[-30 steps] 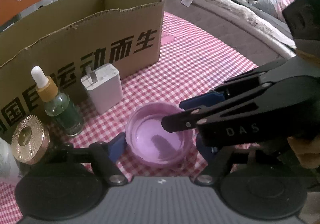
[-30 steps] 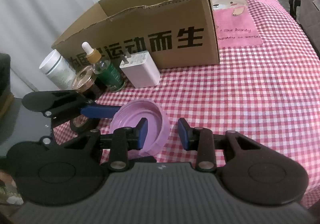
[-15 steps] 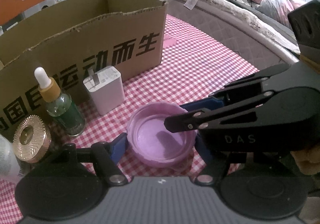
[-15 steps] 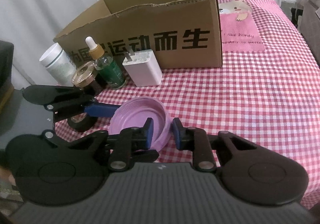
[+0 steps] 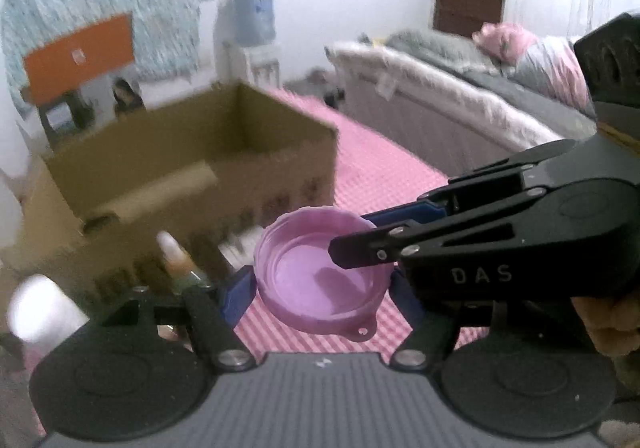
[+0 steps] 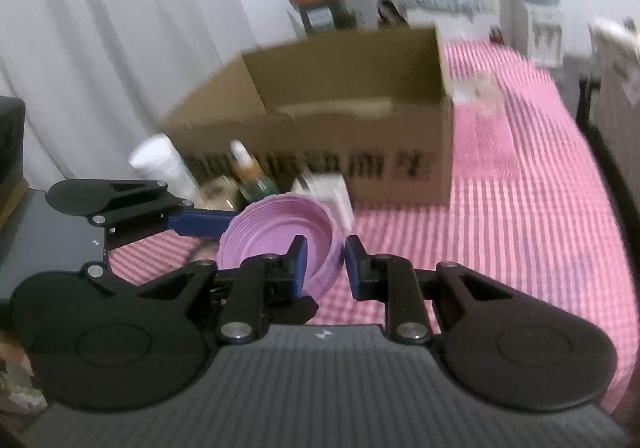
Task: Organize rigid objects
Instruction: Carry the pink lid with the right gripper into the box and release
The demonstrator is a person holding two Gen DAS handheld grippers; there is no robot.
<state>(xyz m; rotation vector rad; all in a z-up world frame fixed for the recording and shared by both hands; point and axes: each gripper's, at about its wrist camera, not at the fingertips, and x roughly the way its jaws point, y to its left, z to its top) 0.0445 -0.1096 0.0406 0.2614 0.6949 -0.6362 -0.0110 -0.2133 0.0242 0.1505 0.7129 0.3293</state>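
Lifting clear of the checked tablecloth (image 6: 520, 232), where it was lying a second ago, the purple lid (image 5: 318, 272) is now hanging in the air between both tools. The right gripper (image 6: 323, 266) is pinching the lid's wall at about three o'clock, its jaws having narrowed since then. The left gripper (image 5: 318, 286) is bracketing the lid from nine to three o'clock, wide as before; whether its pads are pressing is unclear. Beyond, at twelve o'clock, the cardboard box (image 5: 192, 168) is sitting lower in both views.

Checked tablecloth (image 6: 520, 208) under cardboard box (image 6: 320, 120)
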